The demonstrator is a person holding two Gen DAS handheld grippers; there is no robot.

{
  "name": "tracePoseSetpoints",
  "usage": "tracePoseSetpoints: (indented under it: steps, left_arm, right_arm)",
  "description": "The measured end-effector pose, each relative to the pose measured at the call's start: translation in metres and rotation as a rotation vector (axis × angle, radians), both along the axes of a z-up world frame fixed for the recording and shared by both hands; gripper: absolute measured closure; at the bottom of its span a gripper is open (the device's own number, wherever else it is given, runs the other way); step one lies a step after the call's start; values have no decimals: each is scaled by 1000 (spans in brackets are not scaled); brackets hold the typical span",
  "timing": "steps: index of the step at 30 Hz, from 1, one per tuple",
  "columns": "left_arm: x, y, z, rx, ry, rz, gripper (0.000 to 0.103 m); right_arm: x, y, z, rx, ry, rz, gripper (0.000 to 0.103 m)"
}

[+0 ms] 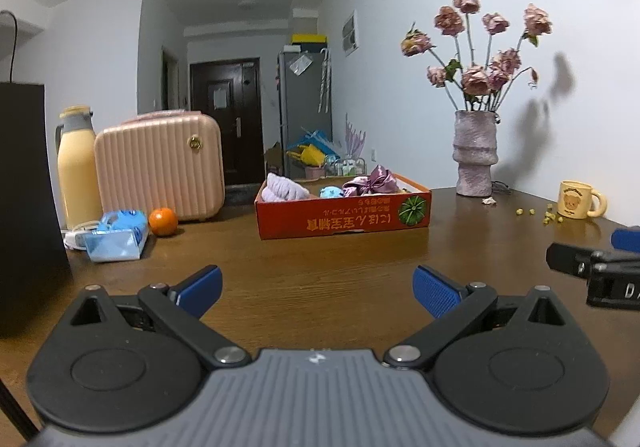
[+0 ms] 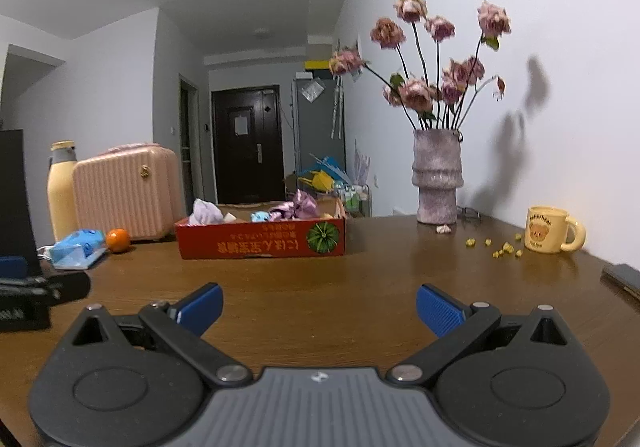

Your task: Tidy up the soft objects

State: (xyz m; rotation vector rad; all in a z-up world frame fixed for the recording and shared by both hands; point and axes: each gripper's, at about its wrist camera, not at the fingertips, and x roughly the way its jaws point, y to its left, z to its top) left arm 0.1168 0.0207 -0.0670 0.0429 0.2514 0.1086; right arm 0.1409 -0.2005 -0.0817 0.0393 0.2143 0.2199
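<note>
Darkness filled the far left of the left wrist view, where a black box [image 1: 24, 207] stood at the table's edge. Right of it came a yellow flask [image 1: 76, 171], a pink ribbed case [image 1: 160, 167], a blue tissue pack [image 1: 116, 237] and an orange [image 1: 163, 221], all close together on the wooden table [image 1: 320, 259]. At centre frame sat the red cardboard box [image 1: 344, 213], holding the soft objects: a lilac cloth [image 1: 284, 189] at its left end, a small blue plush [image 1: 332, 192] in the middle, and a shiny purple bow [image 1: 374, 181] toward the right. Further right stood a vase of dried roses [image 1: 476, 151] against the wall, then a yellow bear mug [image 1: 578, 199] with small yellow bits scattered beside it.

Low in the frame, the left gripper [image 1: 318, 289] hovered over bare table, released, its blue pads [image 1: 438, 289] spread wide and holding nothing. In the right wrist view, the right gripper [image 2: 319, 307] was likewise spread wide and empty, well short of the box.
</note>
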Motion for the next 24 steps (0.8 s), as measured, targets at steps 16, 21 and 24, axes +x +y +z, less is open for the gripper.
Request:
tracePoseSetpoints:
  steps: [16, 21, 24]
  left_arm:
    - [-21, -7, 2, 22, -34, -28, 0]
    - [-21, -8, 2, 23, -36, -29, 0]
    - [-21, -8, 2, 22, -36, -30, 0]
  right_arm:
    - [-42, 5, 16, -34, -56, 44, 0]
    - [-43, 5, 16, -34, -59, 47, 0]
    - [-44, 5, 16, -34, -61, 49, 0]
